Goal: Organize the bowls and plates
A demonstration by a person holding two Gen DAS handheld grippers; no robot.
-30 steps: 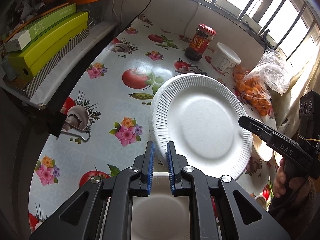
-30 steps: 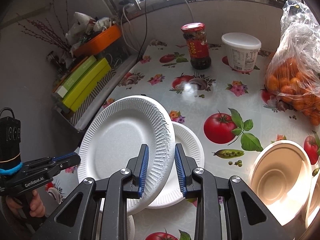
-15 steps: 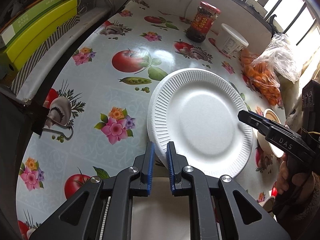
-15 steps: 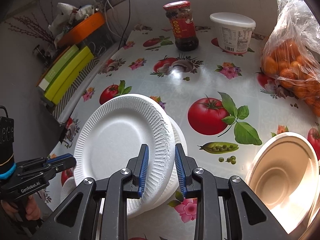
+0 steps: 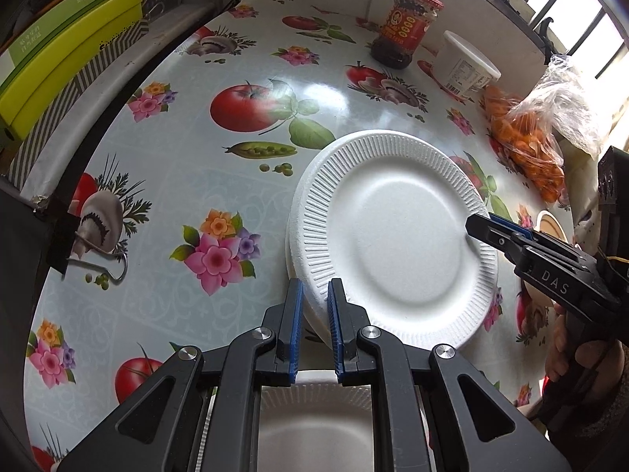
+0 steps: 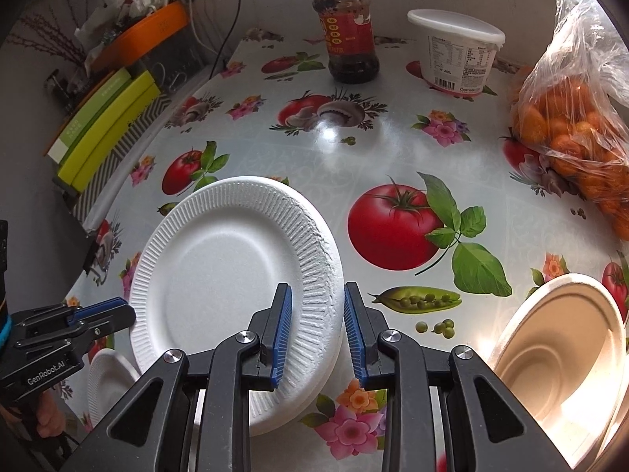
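As both tongs [image 5: 314,306] grip, plate [image 5: 393,236] tilted

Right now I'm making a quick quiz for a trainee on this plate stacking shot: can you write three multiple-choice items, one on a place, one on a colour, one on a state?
1. Where does the white tub stand?
A. between the red-lidded jar and the bag of oranges
B. on the yellow-green boxes
C. inside the beige bowl

2. What colour are the pads on the gripper fingers?
A. red
B. blue
C. green

3. How is the top foam plate held?
A. it lies free, both grippers far away
B. only the right gripper grips it
C. the left gripper and the right gripper are at opposite parts of its rim

Answers: 1 A, the tub sits at the back of the table with the jar on one side and the bag on the other; 2 B, the ribbed pads are blue; 3 C, each wrist view shows its own fingers astride the rim.
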